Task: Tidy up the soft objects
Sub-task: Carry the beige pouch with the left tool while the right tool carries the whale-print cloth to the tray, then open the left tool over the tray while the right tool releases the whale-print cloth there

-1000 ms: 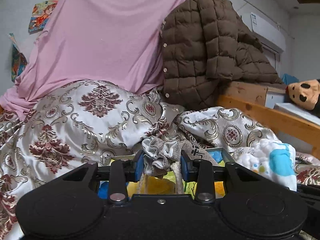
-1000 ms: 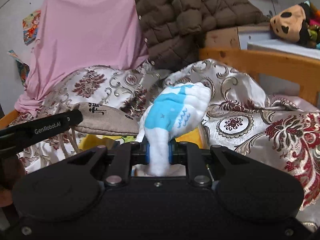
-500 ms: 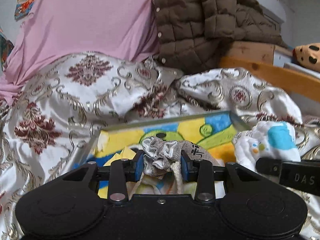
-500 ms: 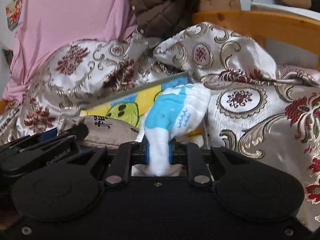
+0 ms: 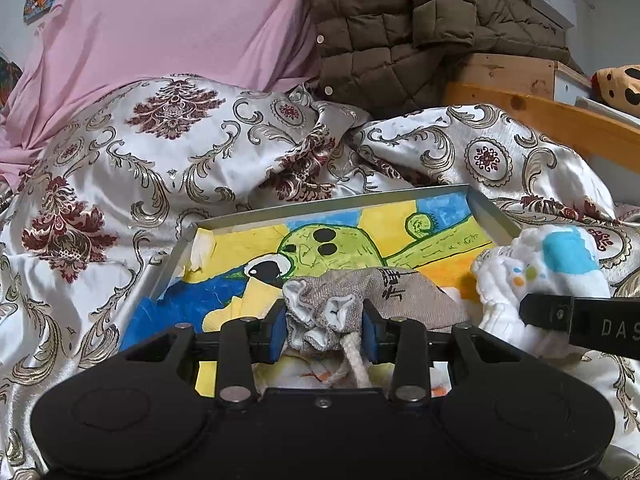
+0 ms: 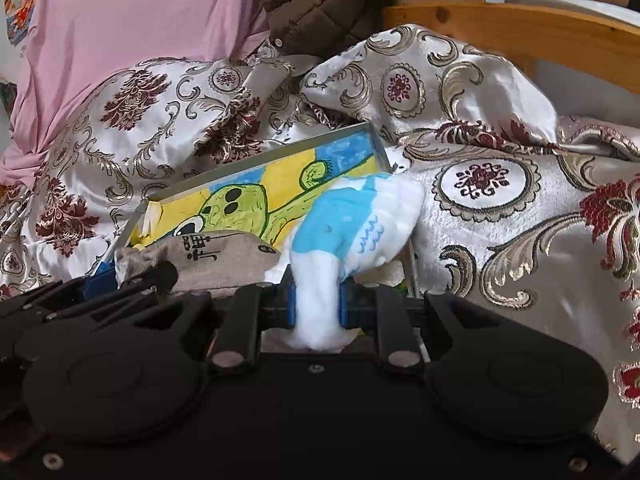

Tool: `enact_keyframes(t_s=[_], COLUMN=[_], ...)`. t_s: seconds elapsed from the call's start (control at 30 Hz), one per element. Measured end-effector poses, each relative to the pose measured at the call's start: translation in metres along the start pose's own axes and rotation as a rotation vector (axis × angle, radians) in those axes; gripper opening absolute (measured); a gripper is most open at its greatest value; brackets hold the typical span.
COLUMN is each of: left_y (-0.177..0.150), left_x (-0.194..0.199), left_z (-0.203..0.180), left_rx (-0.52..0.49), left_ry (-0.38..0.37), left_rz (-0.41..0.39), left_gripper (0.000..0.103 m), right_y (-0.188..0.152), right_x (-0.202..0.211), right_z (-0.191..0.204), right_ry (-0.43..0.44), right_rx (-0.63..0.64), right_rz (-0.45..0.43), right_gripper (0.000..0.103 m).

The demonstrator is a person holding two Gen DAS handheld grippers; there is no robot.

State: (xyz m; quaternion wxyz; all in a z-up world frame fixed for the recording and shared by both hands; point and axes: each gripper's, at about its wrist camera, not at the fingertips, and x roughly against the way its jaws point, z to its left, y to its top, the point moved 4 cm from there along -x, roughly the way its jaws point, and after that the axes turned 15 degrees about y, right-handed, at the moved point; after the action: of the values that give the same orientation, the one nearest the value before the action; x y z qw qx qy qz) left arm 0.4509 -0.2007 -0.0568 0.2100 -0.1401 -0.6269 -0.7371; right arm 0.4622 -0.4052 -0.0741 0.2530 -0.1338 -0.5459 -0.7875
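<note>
Left hand-held gripper (image 5: pixel 324 330) clamps pouch (image 5: pixel 360 300), cord (image 5: pixel 354 364) visible

The left tongs (image 5: pixel 324 330) point forward and somewhat downward, blue pads pinched on a bunched grey pouch (image 5: pixel 360 296). Just to their right, side by side, the right tongs (image 6: pixel 318 300) tilt downward likewise, pads squeezing a white and blue cloth (image 6: pixel 352 224) between them.

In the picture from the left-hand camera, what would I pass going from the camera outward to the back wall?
Left gripper → grey pouch → tray with cartoon drawing → patterned quilt → pink cloth.
</note>
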Motion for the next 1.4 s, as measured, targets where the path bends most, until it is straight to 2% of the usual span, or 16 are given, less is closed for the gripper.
enact_keyframes(t_s=[0.13, 0.2, 0.4, 0.53, 0.57, 0.7, 0.83, 0.9, 1.03, 1.1, 1.23, 1.3, 1.4], left_y=[0.002, 0.004, 0.009, 0.014, 0.016, 0.023, 0.034, 0.038, 0.049, 0.053, 0.061, 0.063, 0.063], left_x=[0.001, 0.002, 0.013, 0.024, 0.027, 0.047, 0.070, 0.081, 0.106, 0.119, 0.147, 0.161, 0.181], left_z=[0.005, 0.007, 0.014, 0.021, 0.024, 0.038, 0.052, 0.059, 0.073, 0.082, 0.101, 0.109, 0.121], left_rx=[0.034, 0.052, 0.070, 0.076, 0.082, 0.119, 0.126, 0.134, 0.146, 0.161, 0.182, 0.188, 0.201], left_ry=[-0.006, -0.004, -0.023, -0.022, -0.019, 0.001, 0.021, 0.026, 0.040, 0.053, 0.067, 0.072, 0.069], left_rz=[0.021, 0.029, 0.040, 0.037, 0.035, 0.002, -0.043, -0.061, -0.099, -0.117, -0.154, -0.172, -0.196], left_gripper=[0.044, 0.044, 0.066, 0.069, 0.072, 0.085, 0.092, 0.096, 0.100, 0.101, 0.102, 0.102, 0.102], right_y=[0.001, 0.001, 0.003, 0.007, 0.008, 0.014, 0.026, 0.033, 0.045, 0.050, 0.054, 0.055, 0.051], right_x=[-0.001, 0.002, 0.008, 0.017, 0.020, 0.033, 0.055, 0.065, 0.091, 0.103, 0.130, 0.143, 0.165], right_z=[-0.006, -0.009, -0.012, -0.012, -0.011, -0.006, 0.004, 0.011, 0.030, 0.038, 0.055, 0.067, 0.086], right_ry=[0.009, 0.016, -0.002, 0.001, -0.001, 0.006, 0.021, 0.025, 0.050, 0.052, 0.068, 0.078, 0.074], right_rx=[-0.036, -0.050, -0.053, -0.057, -0.055, -0.054, -0.045, -0.033, -0.013, 0.002, 0.008, 0.021, 0.074], right_rz=[0.005, 0.004, 0.002, -0.007, -0.009, -0.034, -0.071, -0.095, -0.160, -0.186, -0.236, -0.252, -0.266], right_gripper=[0.019, 0.024, 0.042, 0.049, 0.051, 0.063, 0.067, 0.077, 0.080, 0.093, 0.097, 0.102, 0.102])
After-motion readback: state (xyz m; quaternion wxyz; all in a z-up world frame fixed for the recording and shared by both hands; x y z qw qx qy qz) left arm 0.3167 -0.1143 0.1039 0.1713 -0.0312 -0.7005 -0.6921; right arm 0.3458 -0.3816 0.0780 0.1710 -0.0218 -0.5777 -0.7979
